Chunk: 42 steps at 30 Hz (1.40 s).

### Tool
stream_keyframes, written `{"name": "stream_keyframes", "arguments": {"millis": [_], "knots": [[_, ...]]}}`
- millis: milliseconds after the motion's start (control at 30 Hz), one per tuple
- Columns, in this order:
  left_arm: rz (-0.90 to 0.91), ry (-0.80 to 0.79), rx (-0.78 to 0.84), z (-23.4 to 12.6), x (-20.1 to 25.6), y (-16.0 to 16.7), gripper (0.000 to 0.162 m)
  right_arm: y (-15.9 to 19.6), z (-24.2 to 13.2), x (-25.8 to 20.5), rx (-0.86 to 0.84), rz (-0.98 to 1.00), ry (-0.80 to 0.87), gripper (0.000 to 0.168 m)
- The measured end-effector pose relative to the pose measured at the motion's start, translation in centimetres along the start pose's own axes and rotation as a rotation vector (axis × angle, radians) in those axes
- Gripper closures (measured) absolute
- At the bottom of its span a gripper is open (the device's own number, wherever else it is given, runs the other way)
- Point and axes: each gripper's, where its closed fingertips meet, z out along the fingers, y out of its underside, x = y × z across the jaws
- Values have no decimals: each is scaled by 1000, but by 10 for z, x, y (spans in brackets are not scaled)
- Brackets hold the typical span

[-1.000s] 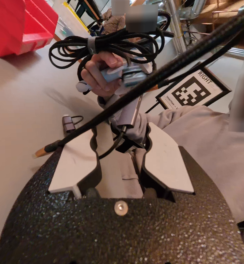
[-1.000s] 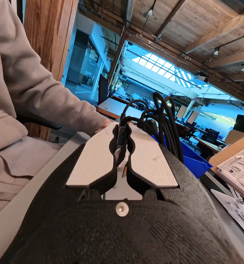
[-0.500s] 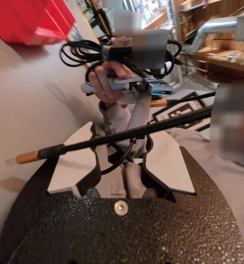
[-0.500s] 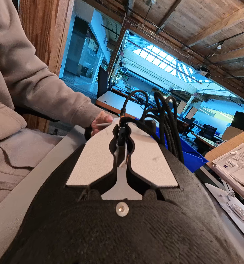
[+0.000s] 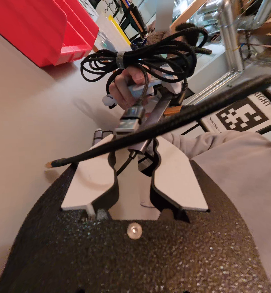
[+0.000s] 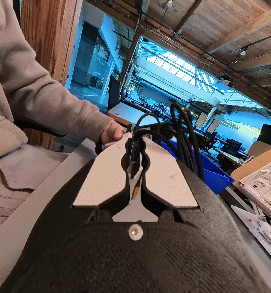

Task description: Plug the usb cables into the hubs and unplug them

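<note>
Over a pale table (image 5: 23,111), the left gripper (image 5: 134,143) has its two white fingers closed on the lower end of a slim grey USB hub (image 5: 157,117), which angles upward away from the camera. A silver USB-A plug (image 5: 128,125) hangs just beside the hub from a strapped bundle of black braided cable (image 5: 131,58), while a second black cable with orange ends (image 5: 147,133) crosses over the fingertips. The right gripper (image 6: 135,149) is clamped on a dark plug body (image 6: 134,152), with a small orange connector (image 6: 135,192) dangling between its fingers; a red bin (image 5: 36,30) sits well back on the table.
</note>
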Motion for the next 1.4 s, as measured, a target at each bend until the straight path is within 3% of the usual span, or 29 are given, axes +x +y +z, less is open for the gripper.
{"name": "stream_keyframes", "arguments": {"millis": [267, 333, 433, 633, 833, 900, 967, 1000, 1033, 1133, 1233, 1300, 1400], "knots": [[-79, 140, 131, 7, 5, -7, 97, -15, -5, 4, 108, 28, 19, 158], [-120, 222, 126, 11, 14, -5, 101, -19, -6, 4, 132, 37, 15, 158], [-73, 344, 123, 10, 34, -5, 138, -16, -9, 7, 120, 34, 30, 157], [186, 57, 173, 5, 24, -23, 140, -3, -17, 25, 67, 40, 140, 155], [636, -584, 183, -27, 4, -63, 140, 34, -31, 66, -230, 53, 424, 132], [724, -793, 145, -39, -2, -74, 140, 26, -26, 72, -260, 38, 478, 109], [838, -971, 97, -49, -5, -81, 141, 7, -20, 80, -236, 3, 551, 107], [874, -1022, 80, -51, -4, -83, 153, -4, -16, 80, -218, -20, 571, 105], [892, -1082, 75, -53, -5, -85, 153, -13, -10, 78, -200, -40, 567, 109], [974, -1118, 14, -43, -7, -81, 153, -19, 1, 80, -241, -79, 641, 120], [987, -1112, -33, -37, -16, -72, 153, 15, -4, 87, -359, 1, 702, 117], [1065, -1139, -73, -38, -15, -71, 153, 21, -3, 86, -296, 113, 689, 118], [1298, -1147, -176, -28, -6, -63, 153, 3, 0, 87, -159, 174, 669, 123]]}}
